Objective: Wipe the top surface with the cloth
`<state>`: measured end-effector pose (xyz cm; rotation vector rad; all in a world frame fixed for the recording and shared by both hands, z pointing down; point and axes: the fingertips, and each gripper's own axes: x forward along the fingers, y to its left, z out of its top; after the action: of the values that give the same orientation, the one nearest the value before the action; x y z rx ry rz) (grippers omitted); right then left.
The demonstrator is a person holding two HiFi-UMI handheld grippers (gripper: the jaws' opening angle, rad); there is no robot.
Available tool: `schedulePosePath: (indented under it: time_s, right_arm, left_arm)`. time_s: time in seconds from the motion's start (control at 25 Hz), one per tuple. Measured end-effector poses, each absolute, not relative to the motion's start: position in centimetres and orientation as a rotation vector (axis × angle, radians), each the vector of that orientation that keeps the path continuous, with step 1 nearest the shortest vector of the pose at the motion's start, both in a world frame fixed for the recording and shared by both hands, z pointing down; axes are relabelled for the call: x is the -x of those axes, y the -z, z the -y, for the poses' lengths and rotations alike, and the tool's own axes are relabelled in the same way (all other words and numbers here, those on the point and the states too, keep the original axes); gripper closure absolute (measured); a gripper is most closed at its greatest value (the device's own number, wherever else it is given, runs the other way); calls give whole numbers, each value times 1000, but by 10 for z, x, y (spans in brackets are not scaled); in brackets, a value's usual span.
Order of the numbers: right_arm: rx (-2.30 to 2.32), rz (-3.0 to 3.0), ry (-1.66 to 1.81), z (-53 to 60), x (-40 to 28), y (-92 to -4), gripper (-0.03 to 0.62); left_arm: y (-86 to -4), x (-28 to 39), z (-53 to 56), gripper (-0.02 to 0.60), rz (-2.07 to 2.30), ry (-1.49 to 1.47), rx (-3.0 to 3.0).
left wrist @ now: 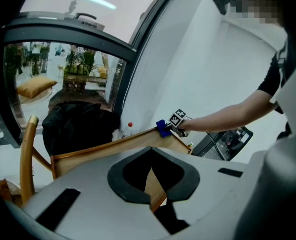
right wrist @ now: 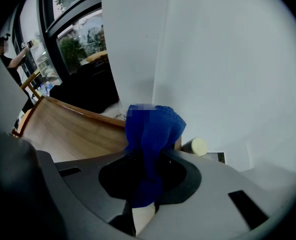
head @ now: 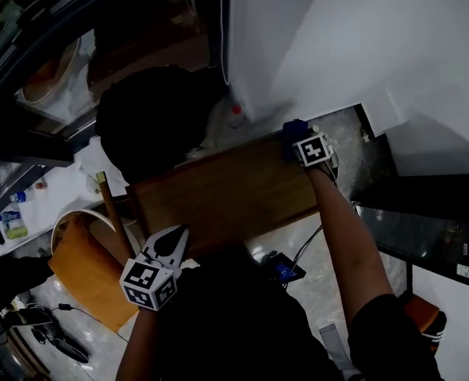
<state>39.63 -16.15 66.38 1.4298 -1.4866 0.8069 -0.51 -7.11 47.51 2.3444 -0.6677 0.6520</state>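
At the far right corner of the brown wooden table top (head: 234,193), in the head view, the right gripper (head: 299,140) is held out on a fully stretched arm, the crumpled blue cloth (head: 294,128) bunched at its tip on the wood. The left gripper (head: 167,247) hangs at the near left edge on a bent arm, well apart from the cloth.

In the left gripper view, the left gripper (left wrist: 150,184) has its jaws drawn together with nothing between them; the table top (left wrist: 112,146) runs away to the cloth (left wrist: 162,128) and right gripper (left wrist: 174,125) at the far corner.

In the right gripper view, the right gripper (right wrist: 146,184) is clamped on the cloth (right wrist: 155,129), which bulges out ahead of the jaws over the table top's (right wrist: 67,131) corner.
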Motion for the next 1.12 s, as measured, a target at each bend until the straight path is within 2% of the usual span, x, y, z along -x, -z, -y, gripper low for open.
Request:
schedulePosePath:
  time_s: [0.28,0.4,0.48,0.92,1.12]
  right_arm:
    - [-1453,1397,-781,162,-400,-660,528]
    - [-1438,1417,-721,161,-375,-646,528]
    - [-1428,1505,-710,163,-331,-635,528]
    - [-1126,2105,-847,152,13,-615,528]
    - [-1040,2179,-907,154,104,-622,528]
  left_arm:
    - [-462,53,68,569,804,-588,-2318]
    - [-459,77,68,569,855,-546,-2301]
    - [-459,95,70,569,882,-524,-2294]
    - [-457,151,60,569,916,-508,-2309]
    - [-464,180,55,569,951,-483,-2278]
